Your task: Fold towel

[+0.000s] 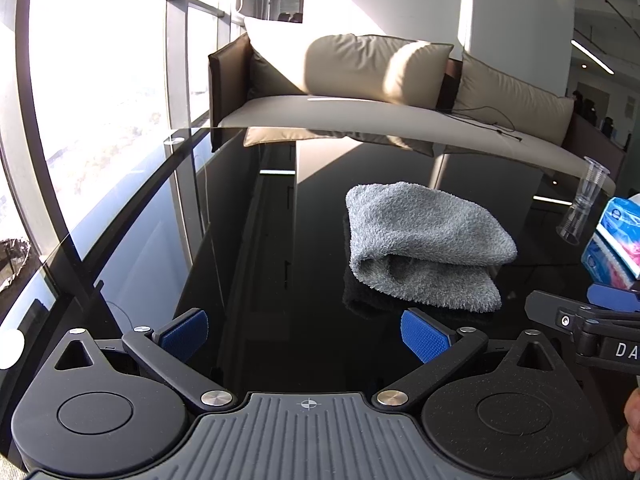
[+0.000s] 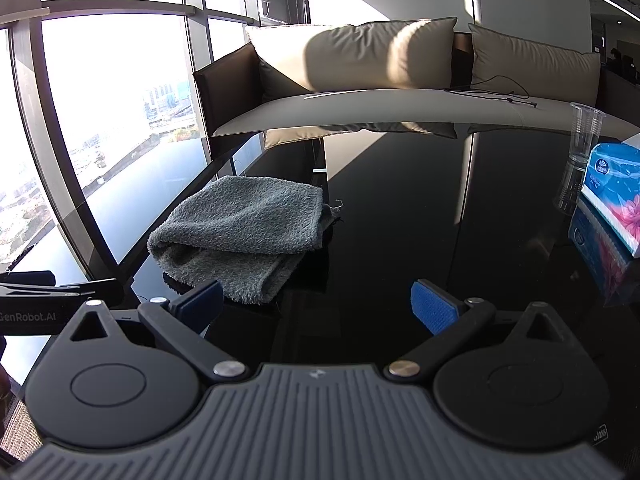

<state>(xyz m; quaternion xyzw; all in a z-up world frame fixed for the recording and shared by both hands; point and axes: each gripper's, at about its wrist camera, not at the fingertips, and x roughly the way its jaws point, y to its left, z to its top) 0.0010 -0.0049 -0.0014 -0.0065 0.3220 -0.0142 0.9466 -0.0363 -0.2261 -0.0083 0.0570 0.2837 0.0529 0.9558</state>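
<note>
A grey terry towel (image 1: pixel 424 244) lies folded over on the black glass table (image 1: pixel 288 240), its looped fold facing me. My left gripper (image 1: pixel 306 334) is open above the table, near side of the towel and slightly left of it, nothing between its blue pads. In the right wrist view the same towel (image 2: pixel 244 232) lies ahead to the left, and my right gripper (image 2: pixel 320 304) is open with its left pad (image 2: pixel 202 300) just short of the towel's near edge. The right gripper's fingers (image 1: pixel 576 312) show at the right edge of the left wrist view.
A clear plastic cup (image 2: pixel 586 136) and a blue tissue pack (image 2: pixel 614 196) stand at the table's right side. A beige sofa (image 1: pixel 360 92) with cushions runs behind the table's far edge. Large windows fill the left. A hand (image 1: pixel 632 432) shows at the lower right.
</note>
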